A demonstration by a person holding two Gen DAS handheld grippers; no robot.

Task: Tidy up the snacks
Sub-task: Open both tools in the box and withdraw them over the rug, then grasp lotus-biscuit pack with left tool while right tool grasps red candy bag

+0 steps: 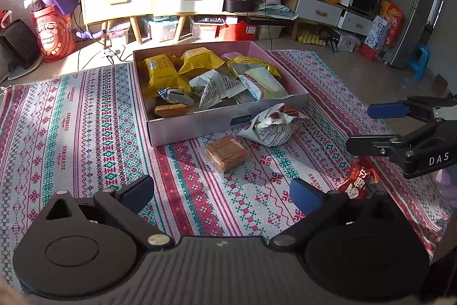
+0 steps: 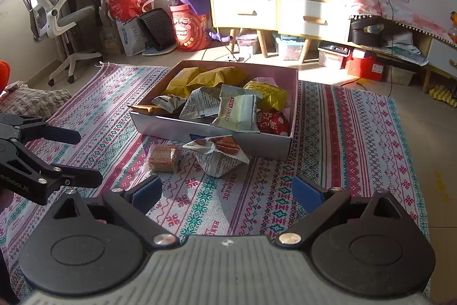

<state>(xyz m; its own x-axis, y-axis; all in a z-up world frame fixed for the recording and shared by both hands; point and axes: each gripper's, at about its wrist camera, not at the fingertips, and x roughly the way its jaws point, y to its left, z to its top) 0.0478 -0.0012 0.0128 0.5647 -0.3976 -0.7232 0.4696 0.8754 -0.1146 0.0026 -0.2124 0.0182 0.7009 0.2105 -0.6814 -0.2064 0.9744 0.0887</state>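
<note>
Both of your grippers hang above the patterned cloth (image 1: 85,116) with nothing between their fingers. Your left gripper (image 1: 221,195) has its blue-padded fingers spread wide, and your right gripper (image 2: 227,195) is spread just as wide.

The open cardboard box (image 1: 200,125) sits toward the far edge of the cloth and holds most of the snacks: yellow packets (image 1: 162,73) along its far side, a white printed packet (image 1: 217,87) in the middle, and a pale green packet (image 2: 237,112) next to a red packet (image 2: 271,122) in the corner nearest your right gripper.

Two snacks lie on the cloth just outside the box's near wall. The clear-wrapped brown biscuit (image 1: 225,152) lies flat, apart from the box. The white pecan packet (image 1: 272,125) sits just beside it, touching the box's near wall.

Another red snack packet (image 1: 357,180) lies on the cloth under your right gripper, seen from the left wrist view.
</note>
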